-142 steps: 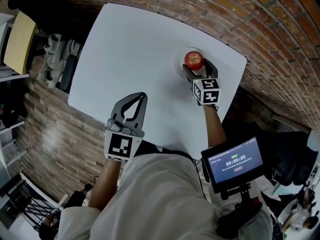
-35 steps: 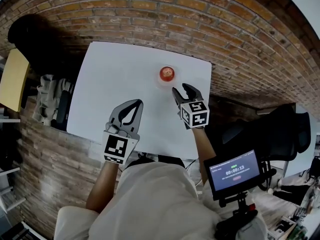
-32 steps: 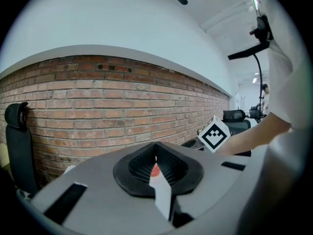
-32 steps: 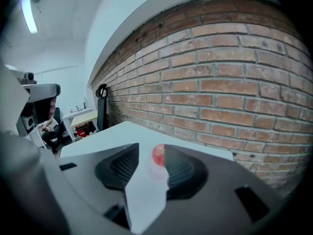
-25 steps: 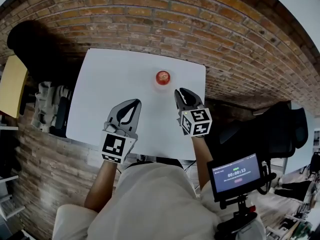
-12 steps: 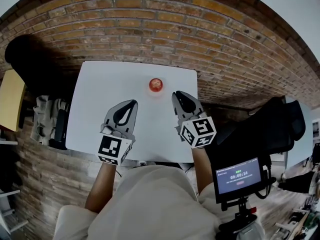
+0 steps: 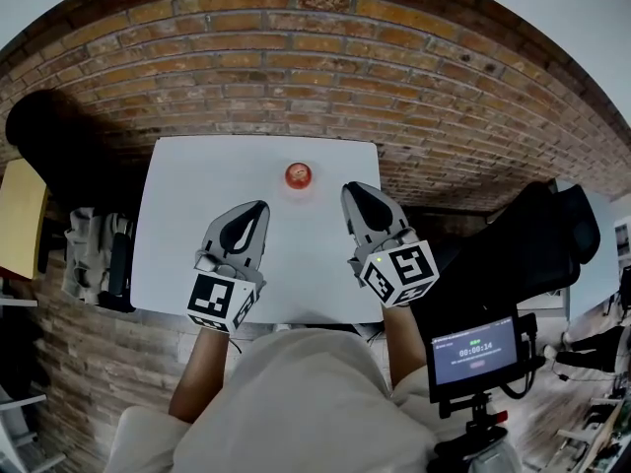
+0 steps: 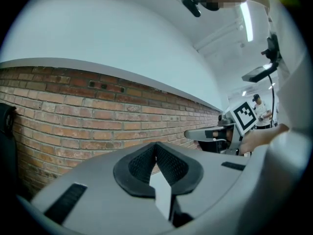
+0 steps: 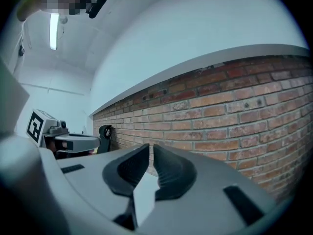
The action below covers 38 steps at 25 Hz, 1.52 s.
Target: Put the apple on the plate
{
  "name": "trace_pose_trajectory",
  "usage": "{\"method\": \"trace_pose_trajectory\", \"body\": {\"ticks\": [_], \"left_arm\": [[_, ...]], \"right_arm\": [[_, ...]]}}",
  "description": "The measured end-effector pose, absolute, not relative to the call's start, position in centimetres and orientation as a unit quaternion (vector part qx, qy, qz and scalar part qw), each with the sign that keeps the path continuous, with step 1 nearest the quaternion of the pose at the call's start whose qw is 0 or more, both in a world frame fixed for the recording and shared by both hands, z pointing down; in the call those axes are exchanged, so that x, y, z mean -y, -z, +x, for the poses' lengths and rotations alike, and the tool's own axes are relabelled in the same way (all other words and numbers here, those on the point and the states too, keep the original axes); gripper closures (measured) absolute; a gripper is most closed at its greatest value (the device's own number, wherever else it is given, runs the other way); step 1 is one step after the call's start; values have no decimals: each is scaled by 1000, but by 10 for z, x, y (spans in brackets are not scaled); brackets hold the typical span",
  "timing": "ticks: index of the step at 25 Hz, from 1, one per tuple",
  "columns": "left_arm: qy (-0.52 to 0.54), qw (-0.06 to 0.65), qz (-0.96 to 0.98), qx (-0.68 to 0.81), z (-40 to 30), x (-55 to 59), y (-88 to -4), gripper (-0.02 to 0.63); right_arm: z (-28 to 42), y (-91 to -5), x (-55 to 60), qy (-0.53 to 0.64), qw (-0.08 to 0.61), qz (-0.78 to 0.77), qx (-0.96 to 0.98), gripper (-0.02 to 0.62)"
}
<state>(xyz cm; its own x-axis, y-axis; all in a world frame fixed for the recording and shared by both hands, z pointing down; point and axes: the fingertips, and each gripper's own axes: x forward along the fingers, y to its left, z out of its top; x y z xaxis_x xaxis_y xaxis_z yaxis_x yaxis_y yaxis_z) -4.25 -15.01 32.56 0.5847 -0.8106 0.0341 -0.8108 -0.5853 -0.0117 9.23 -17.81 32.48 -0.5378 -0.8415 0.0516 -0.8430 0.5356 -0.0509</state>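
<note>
Fingers (image 9: 168,173) of right gripper (image 7: 357,187): just closed almost together, empty. Left gripper (image 7: 258,206): fingers (image 8: 142,165) together, empty. Both have lifted away from the table (image 7: 197,225). 1 apple (image 7: 298,174): released, resting on plate (image 7: 299,189). Task judged complete.

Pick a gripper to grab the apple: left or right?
Likely right: the right gripper sits nearer the apple than the left gripper in the head view; its jaws have just been closing, empty.

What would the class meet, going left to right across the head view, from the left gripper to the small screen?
In order: left gripper → apple → right gripper → small screen.
</note>
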Motion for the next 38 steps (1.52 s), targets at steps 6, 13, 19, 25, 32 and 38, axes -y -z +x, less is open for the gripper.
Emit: {"method": "trace_pose_trajectory", "body": {"ticks": [6, 13, 19, 25, 32, 38], "left_arm": [[-10, 0, 895, 446, -34, 148, -318, 600], [-8, -6, 896, 443, -30, 144, -312, 600], [-22, -15, 896, 443, -22, 145, -310, 600], [-29, -19, 896, 443, -16, 145, -312, 600], [-38, -28, 894, 446, -15, 147, -314, 600], [-36, -19, 896, 442, -14, 147, -316, 600]], "right_arm": [[99, -312, 171, -33, 2, 492, 870, 589], [106, -296, 165, -19, -8, 498, 867, 591], [110, -292, 168, -6, 16, 499, 867, 593], [110, -293, 169, -7, 30, 495, 868, 594], [112, -299, 169, -12, 36, 496, 868, 594], [112, -302, 168, -15, 40, 496, 867, 594]]}}
